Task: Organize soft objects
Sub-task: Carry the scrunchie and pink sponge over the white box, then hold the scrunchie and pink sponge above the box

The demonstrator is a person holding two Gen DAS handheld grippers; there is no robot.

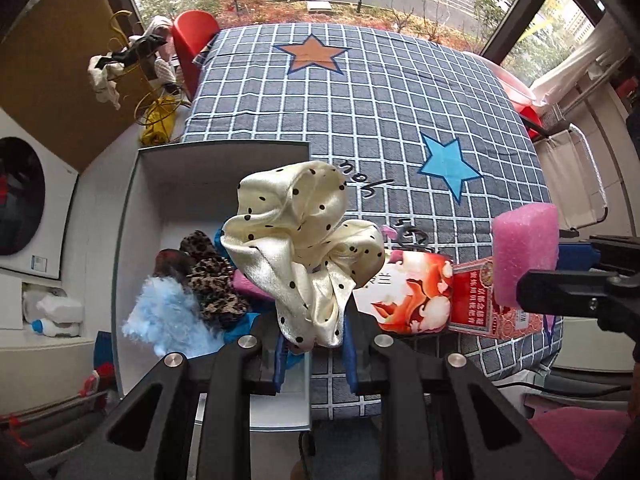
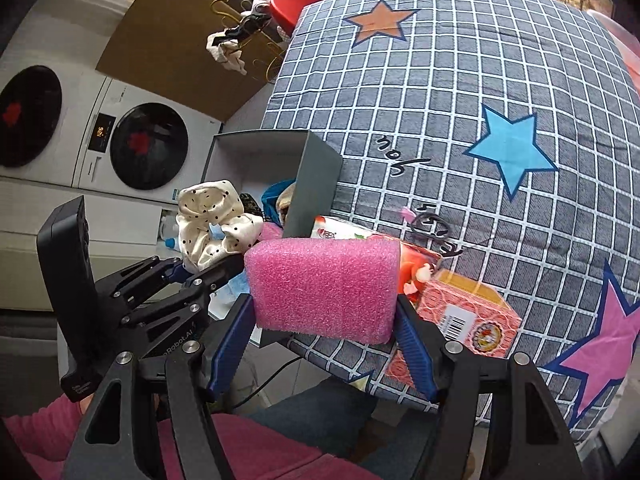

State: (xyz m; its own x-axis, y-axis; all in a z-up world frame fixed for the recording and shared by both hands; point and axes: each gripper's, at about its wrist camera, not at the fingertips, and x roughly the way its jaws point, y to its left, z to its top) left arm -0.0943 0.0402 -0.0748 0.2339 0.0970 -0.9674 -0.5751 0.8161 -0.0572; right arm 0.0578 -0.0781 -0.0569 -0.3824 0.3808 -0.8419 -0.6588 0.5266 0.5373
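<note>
My left gripper (image 1: pixel 314 344) is shut on a cream polka-dot scrunchie (image 1: pixel 300 248) and holds it above the right edge of a grey open box (image 1: pixel 160 184). The box holds a leopard scrunchie (image 1: pixel 212 280), a light blue fluffy item (image 1: pixel 164 320) and other soft pieces. My right gripper (image 2: pixel 324 320) is shut on a pink foam sponge (image 2: pixel 324 284), held above the table's front edge. The sponge (image 1: pixel 524 252) and right gripper also show at the right of the left wrist view. The scrunchie (image 2: pixel 212 224) and left gripper (image 2: pixel 188 272) show in the right wrist view, beside the box (image 2: pixel 316 184).
A checked tablecloth with stars (image 1: pixel 360 112) covers the table. A red-and-white tissue pack (image 1: pixel 412 296) and a red carton (image 1: pixel 484 308) lie near its front edge. A red chair (image 1: pixel 192 44) and gold wire stand (image 1: pixel 148 80) are at the far left; washing machines (image 2: pixel 148 148) stand left.
</note>
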